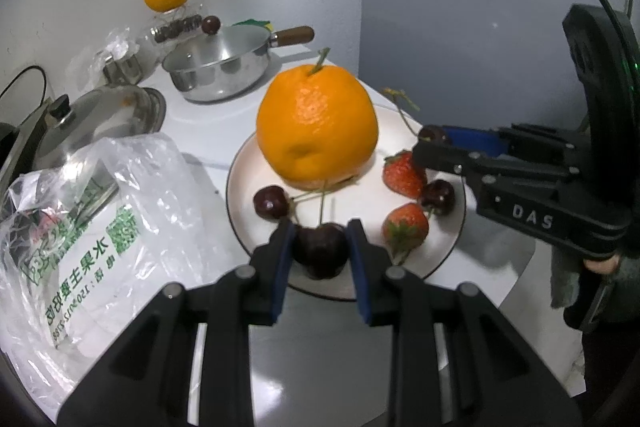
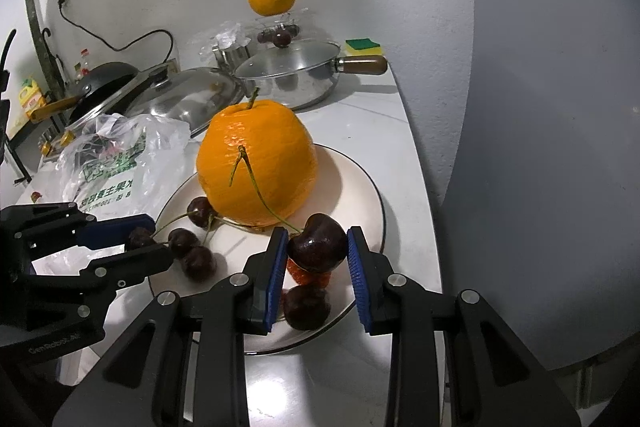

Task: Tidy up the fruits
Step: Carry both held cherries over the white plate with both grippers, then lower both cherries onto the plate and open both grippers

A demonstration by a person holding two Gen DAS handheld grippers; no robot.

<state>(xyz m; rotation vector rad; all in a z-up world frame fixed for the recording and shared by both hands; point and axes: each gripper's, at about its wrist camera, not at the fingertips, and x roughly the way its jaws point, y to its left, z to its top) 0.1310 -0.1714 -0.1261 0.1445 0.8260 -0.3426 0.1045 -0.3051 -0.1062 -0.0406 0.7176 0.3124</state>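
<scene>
So both grippers are on the plate [image 1: 236, 195] at once: left gripper [image 1: 319, 251] at the bottom centre of its view has its pads closed on a dark cherry [image 1: 320, 255] at the plate's near rim, and right gripper [image 2: 317, 251] is clamped on another cherry [image 2: 317, 243], held above a strawberry [image 2: 310, 277]. Big orange [image 1: 317, 127] sits mid-plate, two strawberries [image 1: 404, 174] lower right

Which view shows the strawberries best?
Left wrist view: two strawberries lie unobstructed on the plate. Right wrist view shows one red sliver, mostly hidden behind the cherry in the right gripper.
</scene>
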